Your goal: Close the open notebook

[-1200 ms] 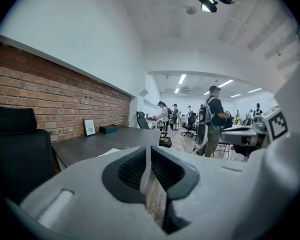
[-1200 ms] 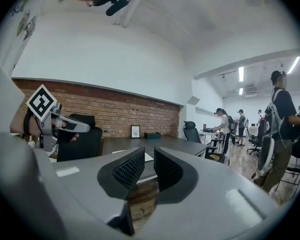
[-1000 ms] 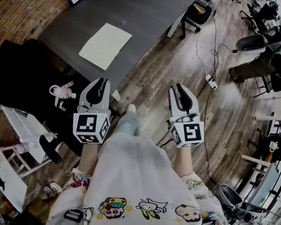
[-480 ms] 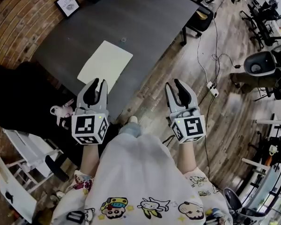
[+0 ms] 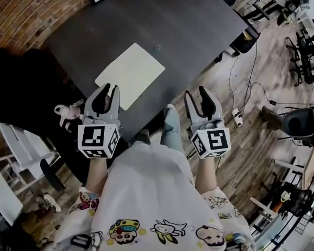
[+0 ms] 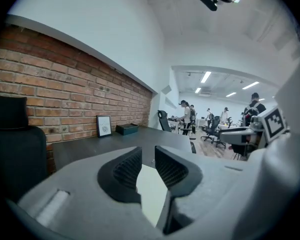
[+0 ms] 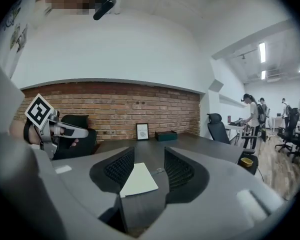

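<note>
We should reach the notebook [image 5: 130, 75] at twelve o'clock and lift one cover edge; left gripper [image 5: 109, 89] narrowly parted, right gripper [image 5: 196, 93] just opened wider (both empty).

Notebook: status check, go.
Left gripper open, empty. Right gripper empty, jaws just been opening. Notebook flat on table, untouched, both grippers short of it. Nothing in the way.
</note>
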Tool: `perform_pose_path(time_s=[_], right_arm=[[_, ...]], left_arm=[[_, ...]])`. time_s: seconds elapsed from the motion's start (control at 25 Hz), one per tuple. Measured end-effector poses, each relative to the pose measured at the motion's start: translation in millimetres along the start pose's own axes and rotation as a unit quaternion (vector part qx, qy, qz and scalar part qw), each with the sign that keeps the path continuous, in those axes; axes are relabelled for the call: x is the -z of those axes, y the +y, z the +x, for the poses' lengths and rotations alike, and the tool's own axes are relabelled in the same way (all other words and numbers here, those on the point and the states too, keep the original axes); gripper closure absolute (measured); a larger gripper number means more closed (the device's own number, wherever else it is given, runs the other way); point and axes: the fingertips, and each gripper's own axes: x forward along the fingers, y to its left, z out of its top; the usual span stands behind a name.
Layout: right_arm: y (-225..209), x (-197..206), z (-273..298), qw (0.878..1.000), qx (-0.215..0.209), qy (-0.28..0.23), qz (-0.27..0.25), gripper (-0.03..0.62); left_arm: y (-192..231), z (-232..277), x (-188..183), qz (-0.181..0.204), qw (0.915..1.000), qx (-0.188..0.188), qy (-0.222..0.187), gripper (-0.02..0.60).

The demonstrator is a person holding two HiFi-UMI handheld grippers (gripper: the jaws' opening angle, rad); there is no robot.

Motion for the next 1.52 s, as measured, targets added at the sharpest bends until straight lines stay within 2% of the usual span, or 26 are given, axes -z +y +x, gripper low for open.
perform_pose_path(time_s=[0.2, 0.4, 0.68, 0.92, 1.12, 1.28, 1.52], right_arm=[[-10, -4, 59, 0.998, -0.061, 0.005, -0.007, 0.397], [-22, -18, 124, 0.991, -0.135, 0.015, -0.013, 0.391], [-37, -35, 195, 0.969, -0.244, 0.02, -0.023, 0.388], [-40, -37, 228, 0.946, -0.321, 0.025, -0.027, 0.388], [-38, -34, 243, 0.932, -0.36, 0.031, -0.034, 0.388], [-38, -35, 247, 0.925, -0.378, 0.033, -0.034, 0.388], [-37, -33, 246, 0.922, -0.384, 0.035, -0.031, 0.388]], left_arm=[[29, 14, 1, -0.018, 0.9977, -0.065, -0.001, 0.508], [53, 33, -9, -0.041, 0.9888, -0.143, 0.0, 0.508], [60, 44, -26, -0.069, 0.9643, -0.255, -0.015, 0.508], [53, 48, -28, -0.084, 0.9415, -0.326, -0.021, 0.508], [48, 44, -26, -0.095, 0.9268, -0.363, -0.024, 0.508], [43, 41, -23, -0.099, 0.9183, -0.382, -0.023, 0.508], [35, 38, -18, -0.106, 0.9161, -0.386, -0.023, 0.508]])
